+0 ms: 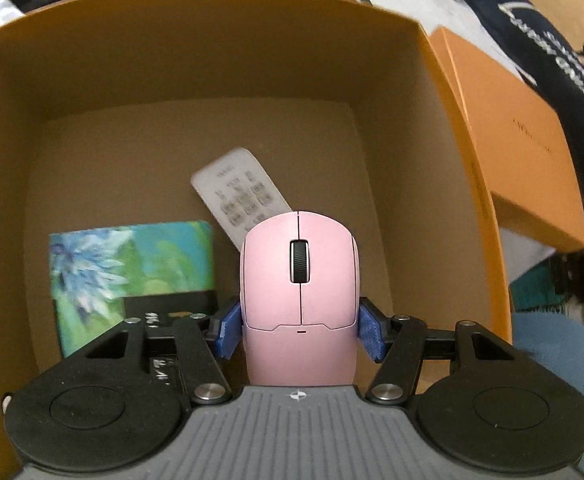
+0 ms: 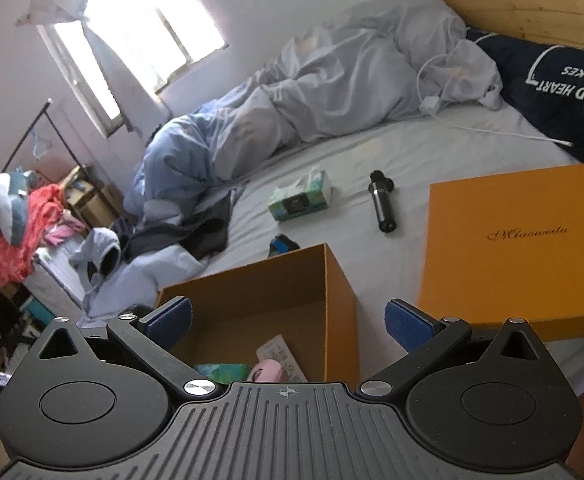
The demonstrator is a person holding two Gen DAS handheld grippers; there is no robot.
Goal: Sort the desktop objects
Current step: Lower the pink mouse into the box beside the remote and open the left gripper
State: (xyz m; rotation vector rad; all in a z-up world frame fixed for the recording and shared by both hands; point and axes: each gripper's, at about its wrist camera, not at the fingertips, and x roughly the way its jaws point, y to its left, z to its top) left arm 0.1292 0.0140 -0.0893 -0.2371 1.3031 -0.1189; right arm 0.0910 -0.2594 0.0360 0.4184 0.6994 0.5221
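My left gripper (image 1: 299,330) is shut on a pink computer mouse (image 1: 299,280) and holds it inside the open orange box (image 1: 211,40), above its floor. On the box floor lie a green-blue tissue pack (image 1: 131,272) and a white remote control (image 1: 239,192). My right gripper (image 2: 287,326) is open and empty, above the near edge of the same orange box (image 2: 332,300). The pink mouse (image 2: 267,372), the remote (image 2: 281,354) and the tissue pack (image 2: 223,372) show in the box below it.
The box stands on a bed with a white sheet (image 2: 392,248). The orange box lid (image 2: 516,252) lies to the right. A tissue box (image 2: 300,196), a black cylinder (image 2: 382,202) and a small blue-black object (image 2: 281,245) lie beyond. Crumpled bedding (image 2: 292,92) and a navy pillow (image 2: 552,88) are farther back.
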